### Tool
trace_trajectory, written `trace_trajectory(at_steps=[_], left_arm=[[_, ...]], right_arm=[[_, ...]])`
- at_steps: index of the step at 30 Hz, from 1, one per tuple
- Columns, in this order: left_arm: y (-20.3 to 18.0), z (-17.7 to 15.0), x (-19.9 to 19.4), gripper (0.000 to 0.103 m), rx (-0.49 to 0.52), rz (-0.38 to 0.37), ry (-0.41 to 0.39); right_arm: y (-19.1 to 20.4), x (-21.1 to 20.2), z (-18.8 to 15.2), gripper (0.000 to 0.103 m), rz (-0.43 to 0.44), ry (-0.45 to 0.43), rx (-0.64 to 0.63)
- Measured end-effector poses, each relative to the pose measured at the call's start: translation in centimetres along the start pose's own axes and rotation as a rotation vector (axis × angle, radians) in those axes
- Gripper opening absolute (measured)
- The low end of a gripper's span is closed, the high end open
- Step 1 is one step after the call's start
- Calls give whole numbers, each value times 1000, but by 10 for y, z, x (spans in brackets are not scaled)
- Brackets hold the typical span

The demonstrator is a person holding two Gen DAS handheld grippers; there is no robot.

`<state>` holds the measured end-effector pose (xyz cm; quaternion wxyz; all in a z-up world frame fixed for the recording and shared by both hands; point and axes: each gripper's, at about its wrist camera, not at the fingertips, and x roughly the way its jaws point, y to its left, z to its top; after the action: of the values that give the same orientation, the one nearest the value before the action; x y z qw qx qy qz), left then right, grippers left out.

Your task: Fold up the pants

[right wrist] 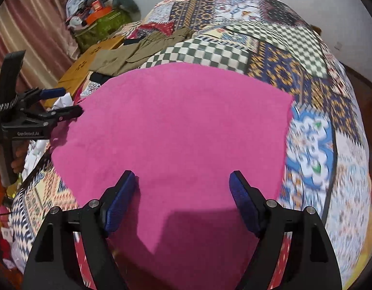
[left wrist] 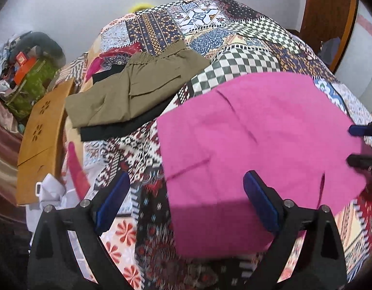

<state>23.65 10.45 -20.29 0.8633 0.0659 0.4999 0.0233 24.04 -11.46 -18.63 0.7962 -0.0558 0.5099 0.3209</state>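
The pink pants (left wrist: 258,149) lie flat in a folded block on the patchwork bedspread (left wrist: 234,43); they also fill the right wrist view (right wrist: 181,133). My left gripper (left wrist: 186,183) is open and empty, above the pants' left edge. It shows from the side in the right wrist view (right wrist: 67,102), at the pants' left edge. My right gripper (right wrist: 182,183) is open and empty, above the near part of the pants. Its fingertips (left wrist: 357,160) show at the pants' right edge in the left wrist view.
Folded olive pants (left wrist: 135,91) lie on a black garment (left wrist: 128,128) at the far left of the bed. A wooden board (left wrist: 40,140), white cloth (left wrist: 50,188) and a cluttered pile with a green bag (left wrist: 31,84) lie to the left. A wall stands behind.
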Motion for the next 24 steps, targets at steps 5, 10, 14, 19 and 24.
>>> trace_trajectory(at_steps=[5,10,14,19,24], left_arm=[[7,-18,-9,96,-46,-25,25],[15,-35,-13,96,-142,-63,56],[17,-37,-25,96,-171,-53,44],[22,-33,-49,96,-240,-94,4],[21,-35,-55,96,-320,-193,23]], right_arm=[[-1,-12,-16,77,-34,2,19],[0,-22,-23,77,-58,6,44],[13,-33,-19,77,-53,-32,33],[36,-46,-7,77,-46,-129,0],[54,-33,5,77,-44,-135,-62]])
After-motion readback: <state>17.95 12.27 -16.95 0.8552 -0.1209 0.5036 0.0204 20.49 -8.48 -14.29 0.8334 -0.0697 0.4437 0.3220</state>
